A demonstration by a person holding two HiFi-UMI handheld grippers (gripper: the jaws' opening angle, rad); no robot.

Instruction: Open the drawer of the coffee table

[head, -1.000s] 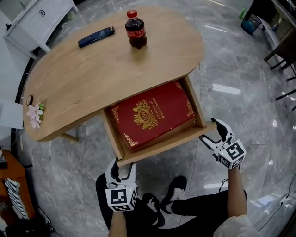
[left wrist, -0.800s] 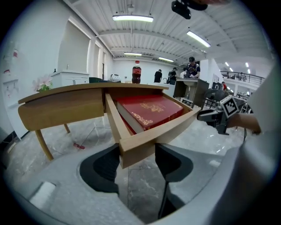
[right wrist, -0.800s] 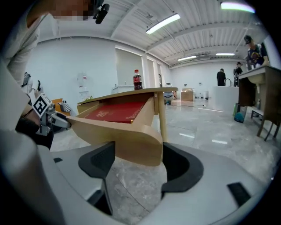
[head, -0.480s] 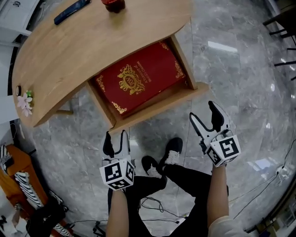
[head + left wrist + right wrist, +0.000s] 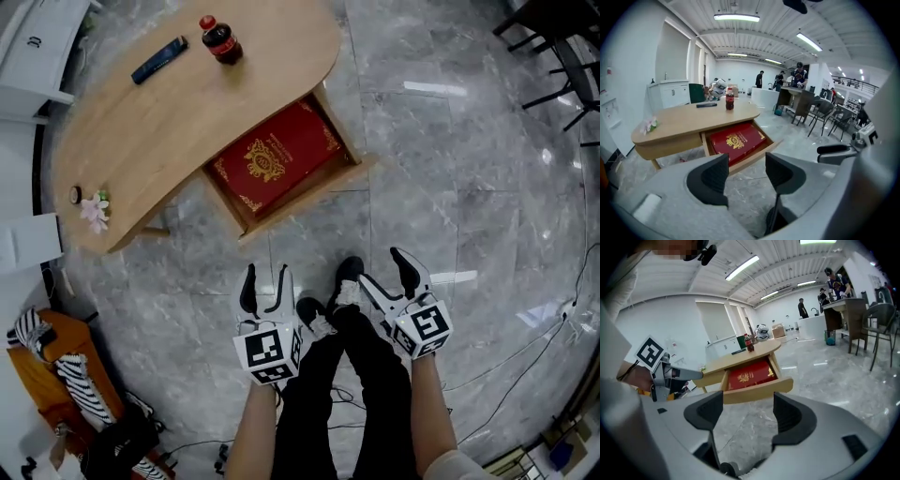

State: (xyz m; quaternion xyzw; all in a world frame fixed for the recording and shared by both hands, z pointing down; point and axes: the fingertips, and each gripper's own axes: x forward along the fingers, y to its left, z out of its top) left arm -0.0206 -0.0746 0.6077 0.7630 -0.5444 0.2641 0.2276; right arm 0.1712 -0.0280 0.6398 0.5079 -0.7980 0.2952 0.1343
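Note:
The wooden coffee table [image 5: 187,103] stands at the upper left of the head view, its drawer [image 5: 309,199] pulled far out toward me. A red book with gold print [image 5: 274,157] lies flat in the drawer. Both grippers hang well clear of the table, above the person's legs. My left gripper [image 5: 266,282] is open with nothing between its jaws. My right gripper [image 5: 388,272] is open and empty as well. In the left gripper view the drawer [image 5: 754,154] and book [image 5: 736,140] lie beyond the jaws; the right gripper view shows the drawer front [image 5: 759,391] too.
A cola bottle [image 5: 221,39] and a dark remote [image 5: 159,59] rest on the tabletop, with a pink flower [image 5: 92,211] at its left end. A white cabinet [image 5: 33,47] stands behind. Dark chairs [image 5: 553,56] stand at the upper right. People stand by desks [image 5: 794,96] far off.
Both grippers drew back from the drawer front and rose. The view pulled up and away, so the table now looks smaller. The drawer stays out.

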